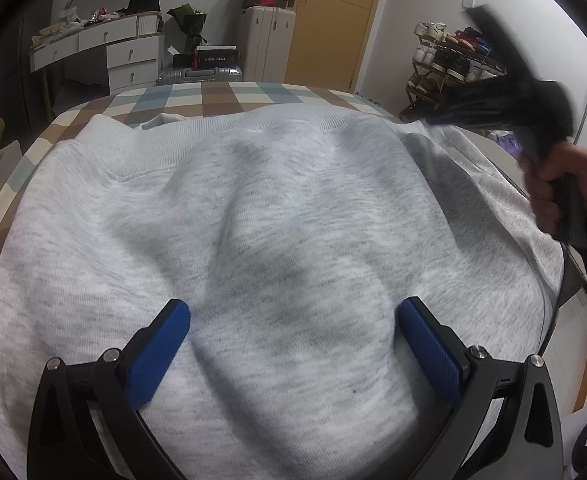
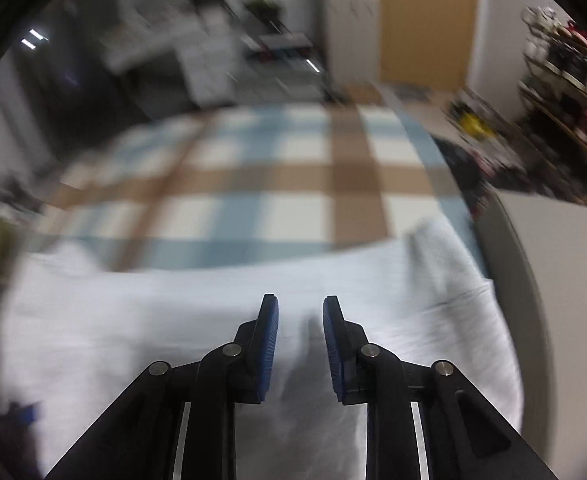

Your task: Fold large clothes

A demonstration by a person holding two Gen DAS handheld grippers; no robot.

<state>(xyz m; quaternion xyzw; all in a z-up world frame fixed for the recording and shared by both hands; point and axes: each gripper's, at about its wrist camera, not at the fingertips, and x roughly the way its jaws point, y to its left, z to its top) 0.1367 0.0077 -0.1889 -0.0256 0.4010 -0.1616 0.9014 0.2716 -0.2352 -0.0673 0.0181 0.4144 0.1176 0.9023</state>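
A large light grey sweatshirt [image 1: 277, 216] lies spread and rumpled on the checked bed cover [image 1: 213, 94], its ribbed hem toward the far side. My left gripper [image 1: 293, 308] is wide open just above the cloth, its blue pads [image 1: 161, 348] on either side of a raised fold, holding nothing. In the right wrist view, which is motion-blurred, the sweatshirt [image 2: 133, 320] fills the lower half. My right gripper [image 2: 300, 304] hovers over it with its jaws partly open and nothing between them. The right gripper also shows blurred in the left wrist view [image 1: 533, 116], held by a hand at the right.
The checked bed cover [image 2: 273, 184] stretches beyond the sweatshirt. A white dresser [image 1: 105, 52], suitcases [image 1: 269, 44], a yellow door [image 1: 333, 20] and a shoe rack [image 1: 449, 60] stand along the far wall. A pale grey surface [image 2: 553, 260] borders the bed on the right.
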